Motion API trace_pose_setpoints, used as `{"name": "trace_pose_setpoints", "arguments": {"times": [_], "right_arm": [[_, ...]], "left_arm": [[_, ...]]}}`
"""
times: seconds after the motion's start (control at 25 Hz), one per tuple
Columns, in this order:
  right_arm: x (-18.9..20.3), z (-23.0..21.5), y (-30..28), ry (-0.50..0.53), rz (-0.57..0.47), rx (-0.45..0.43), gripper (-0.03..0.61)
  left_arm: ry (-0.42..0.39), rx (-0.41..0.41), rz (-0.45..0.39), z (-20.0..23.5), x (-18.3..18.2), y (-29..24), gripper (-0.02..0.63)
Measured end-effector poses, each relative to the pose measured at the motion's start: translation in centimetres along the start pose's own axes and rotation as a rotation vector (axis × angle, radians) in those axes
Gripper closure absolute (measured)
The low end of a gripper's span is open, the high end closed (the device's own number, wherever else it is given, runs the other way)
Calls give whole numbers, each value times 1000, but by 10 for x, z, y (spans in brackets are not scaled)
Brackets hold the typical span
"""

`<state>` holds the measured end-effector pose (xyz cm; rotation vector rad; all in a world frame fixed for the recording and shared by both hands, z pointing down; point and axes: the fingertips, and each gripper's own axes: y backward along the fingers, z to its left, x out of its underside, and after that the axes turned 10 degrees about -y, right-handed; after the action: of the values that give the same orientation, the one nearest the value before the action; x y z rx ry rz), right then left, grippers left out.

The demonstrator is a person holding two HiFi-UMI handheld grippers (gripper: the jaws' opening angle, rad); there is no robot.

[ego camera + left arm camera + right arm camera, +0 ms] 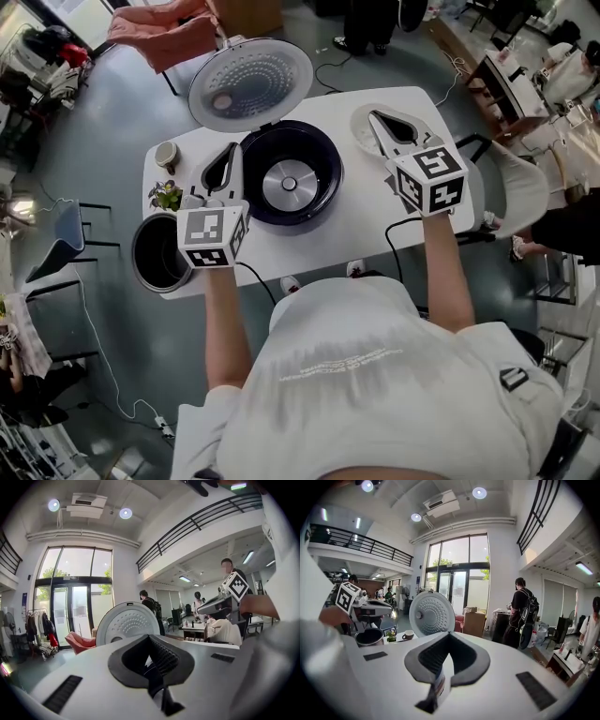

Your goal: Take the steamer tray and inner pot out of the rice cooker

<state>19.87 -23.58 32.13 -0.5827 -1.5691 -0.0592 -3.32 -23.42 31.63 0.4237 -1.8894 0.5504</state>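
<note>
The rice cooker (289, 178) stands open mid-table with its lid (250, 82) up, and only the silver heating plate shows in its dark well. The inner pot (159, 251) sits on the table's near left corner. The pale round steamer tray (359, 137) lies at the far right. My left gripper (231, 150) hovers shut between pot and cooker, with nothing between its jaws. My right gripper (374, 116) hangs shut and empty above the tray. In the right gripper view the lid (432, 612) and the pot (370, 637) show beyond the shut jaws.
On the white table (375, 216), a cup (166, 153) and a small plant (166, 195) stand at the left edge. A black cord (398, 234) runs off the near edge. A chair (525, 187) stands to the right. People (524, 613) stand in the room behind.
</note>
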Motion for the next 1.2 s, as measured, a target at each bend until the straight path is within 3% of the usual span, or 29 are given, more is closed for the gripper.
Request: {"name": "trace_pose_setpoints", "arguments": {"times": [0.36, 1.2], "right_arm": [[-11, 12, 10, 42, -28, -45, 554], [-10, 12, 4, 16, -28, -55, 554]], "left_arm": [[6, 14, -42, -5, -20, 2, 598], [35, 3, -16, 2, -15, 8, 598]]}}
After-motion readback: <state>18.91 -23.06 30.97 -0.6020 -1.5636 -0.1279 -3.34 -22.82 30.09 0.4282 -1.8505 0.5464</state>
